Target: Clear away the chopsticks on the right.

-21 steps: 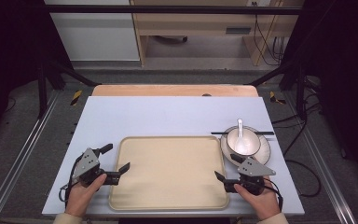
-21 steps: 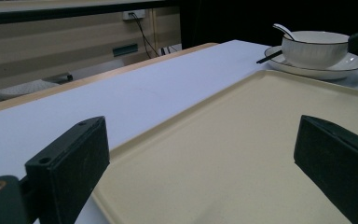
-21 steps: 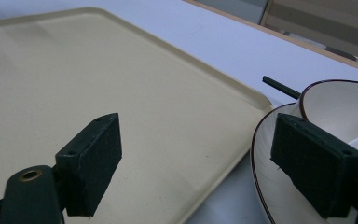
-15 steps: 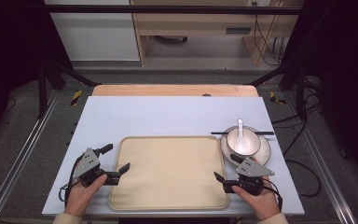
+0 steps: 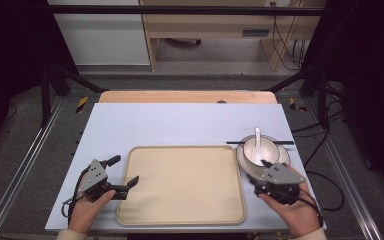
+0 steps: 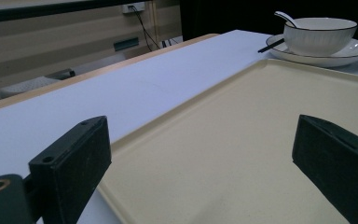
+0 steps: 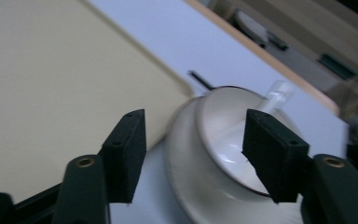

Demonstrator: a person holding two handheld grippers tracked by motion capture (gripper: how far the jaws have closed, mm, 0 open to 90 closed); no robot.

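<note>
Here, the left gripper point(image 5: 126, 171), jaws wide and empty, straddles the tray point(image 5: 180, 182) edge, while the right gripper point(image 7: 193, 154), jaws parted, apparently clear, frames the bowl point(image 7: 235, 140).

High view looks down; both gripper views (low, close) share the bowl point(image 6: 319, 34).
</note>
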